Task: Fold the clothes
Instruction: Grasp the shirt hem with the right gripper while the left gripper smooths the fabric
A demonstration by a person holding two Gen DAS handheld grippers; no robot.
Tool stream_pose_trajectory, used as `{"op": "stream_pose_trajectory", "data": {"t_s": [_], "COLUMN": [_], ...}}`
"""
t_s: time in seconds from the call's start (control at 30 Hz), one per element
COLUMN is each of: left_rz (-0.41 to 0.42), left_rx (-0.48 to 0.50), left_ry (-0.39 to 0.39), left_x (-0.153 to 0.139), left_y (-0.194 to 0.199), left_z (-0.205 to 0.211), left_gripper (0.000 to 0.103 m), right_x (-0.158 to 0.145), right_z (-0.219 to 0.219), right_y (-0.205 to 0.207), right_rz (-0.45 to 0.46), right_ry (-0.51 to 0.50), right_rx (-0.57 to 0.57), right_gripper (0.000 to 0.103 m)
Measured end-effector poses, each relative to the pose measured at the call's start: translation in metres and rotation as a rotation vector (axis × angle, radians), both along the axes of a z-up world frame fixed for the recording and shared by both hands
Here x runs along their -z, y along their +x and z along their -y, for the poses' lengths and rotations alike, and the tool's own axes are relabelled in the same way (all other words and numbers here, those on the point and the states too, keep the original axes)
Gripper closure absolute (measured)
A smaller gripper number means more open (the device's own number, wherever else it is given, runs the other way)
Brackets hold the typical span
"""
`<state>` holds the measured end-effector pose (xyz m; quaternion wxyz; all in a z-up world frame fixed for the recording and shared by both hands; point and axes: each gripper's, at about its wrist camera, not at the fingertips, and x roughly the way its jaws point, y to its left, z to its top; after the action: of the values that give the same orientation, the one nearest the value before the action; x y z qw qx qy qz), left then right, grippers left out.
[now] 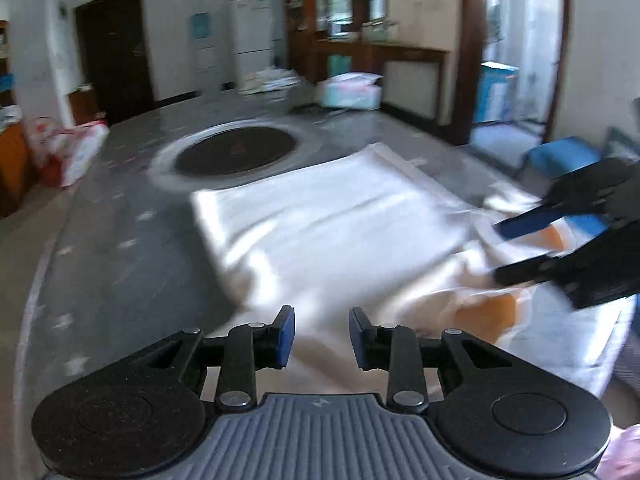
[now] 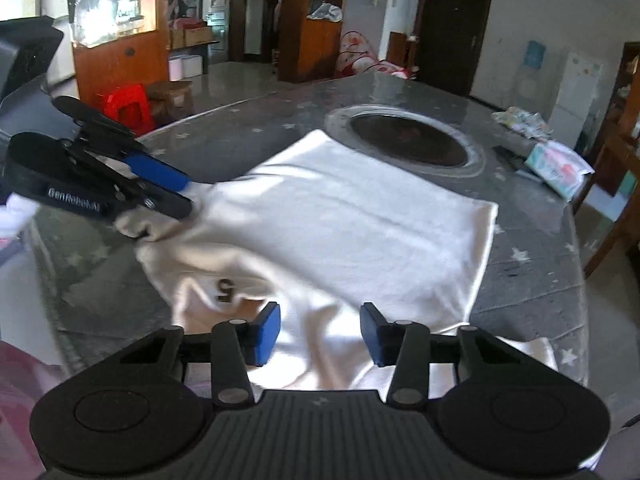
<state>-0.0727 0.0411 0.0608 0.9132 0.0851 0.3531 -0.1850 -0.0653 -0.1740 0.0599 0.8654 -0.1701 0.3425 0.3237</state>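
A white garment (image 2: 352,224) lies spread on the grey star-patterned surface (image 2: 532,280), its far half flat and smooth just beside the dark round inset (image 2: 408,140), its near half rumpled, with a dark figure "5" (image 2: 225,290) showing among the folds. The left gripper (image 1: 322,336) hovers low over the near edge of the cloth with its blue pads apart and nothing between them. The right gripper (image 2: 320,334) is likewise spread wide and empty above the near wrinkles.

The risk lies in that bunched near portion. A pinch taken there could catch more than one layer, so the fold would drag the flat half askew. The cloth looks thin and slippery, so a shallow bite may let it slide out mid-lift. The near hem hangs close to the surface's edge and could slip off.
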Motion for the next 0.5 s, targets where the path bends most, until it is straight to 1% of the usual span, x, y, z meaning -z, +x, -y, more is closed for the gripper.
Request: {"op": "stream_pose_trajectory", "data": {"t_s": [0.07,0.13,0.17,0.27,0.33,0.37,0.4,0.43,0.5], "left_rz": [-0.007,-0.015,-0.020,-0.042,-0.045,-0.046,-0.048,-0.049,-0.041], "left_rx": [0.054,0.107,0.127,0.148,0.152,0.154,0.156,0.158,0.156], "left_ry": [-0.013,-0.027,-0.023,0.011,0.024,0.030,0.036,0.042,0.028], "left_x": [0.001,0.001,0.004,0.016,0.019,0.021,0.023,0.025,0.023], "left_y": [-0.002,-0.003,-0.004,-0.006,-0.008,-0.008,-0.009,-0.010,-0.015], "left_z": [0.015,0.029,0.036,0.045,0.045,0.045,0.045,0.045,0.042], "left_gripper": [0.070,0.070,0.070,0.070,0.070,0.074,0.081,0.091,0.092], "right_x": [0.003,0.008,0.011,0.019,0.022,0.020,0.019,0.017,0.014], "right_z": [-0.004,-0.008,-0.010,-0.014,-0.015,-0.013,-0.012,-0.010,-0.007], "right_y": [-0.003,-0.005,-0.006,-0.009,-0.011,-0.014,-0.016,-0.019,-0.024], "right_rz": [-0.015,-0.030,-0.036,-0.029,-0.018,-0.016,-0.013,-0.011,-0.006], "right_ry": [-0.003,-0.010,-0.017,-0.041,-0.058,-0.057,-0.055,-0.054,-0.052], "right_rx": [-0.020,-0.038,-0.044,-0.042,-0.042,-0.045,-0.048,-0.052,-0.058], "right_gripper": [0.063,0.071,0.073,0.082,0.092,0.095,0.098,0.099,0.100]}}
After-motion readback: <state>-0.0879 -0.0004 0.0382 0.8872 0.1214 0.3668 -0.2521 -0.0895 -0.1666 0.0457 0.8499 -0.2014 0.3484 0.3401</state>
